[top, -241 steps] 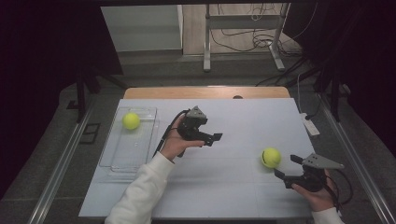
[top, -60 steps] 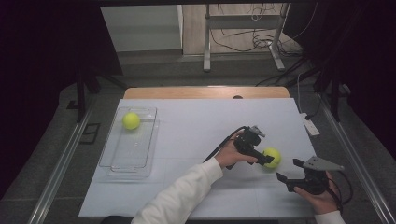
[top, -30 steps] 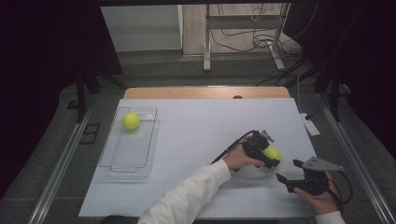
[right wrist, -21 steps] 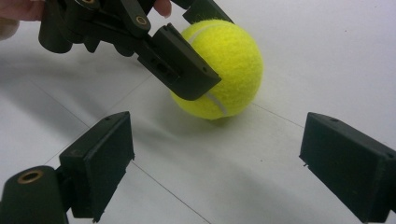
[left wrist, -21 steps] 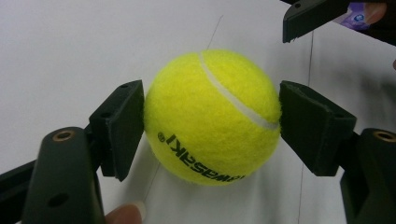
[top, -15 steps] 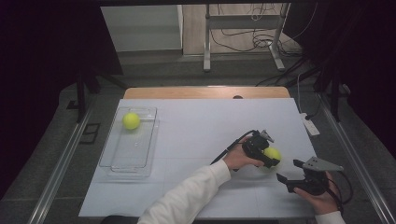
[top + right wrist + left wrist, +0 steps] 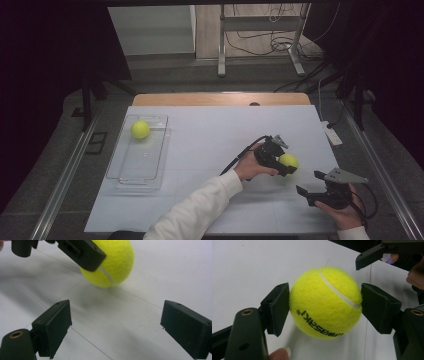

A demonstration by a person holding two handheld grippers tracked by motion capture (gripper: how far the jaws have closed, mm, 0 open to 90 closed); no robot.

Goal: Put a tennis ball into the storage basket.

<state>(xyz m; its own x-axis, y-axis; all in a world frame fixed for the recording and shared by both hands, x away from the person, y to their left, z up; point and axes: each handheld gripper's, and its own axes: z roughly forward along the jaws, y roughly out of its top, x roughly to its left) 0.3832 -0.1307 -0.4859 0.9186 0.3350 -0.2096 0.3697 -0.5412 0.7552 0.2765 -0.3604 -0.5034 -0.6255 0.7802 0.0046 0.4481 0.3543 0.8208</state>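
The white table carries a clear tray at centre left, one tennis ball inside. At lower right, the left gripper has just closed its jaws on a second tennis ball. The right gripper, just beside, has its jaws spread with nothing between them.

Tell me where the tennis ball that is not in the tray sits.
In the high view the tennis ball sits at the table's right side, clamped between the left gripper's jaws, with the open right gripper just beyond it.
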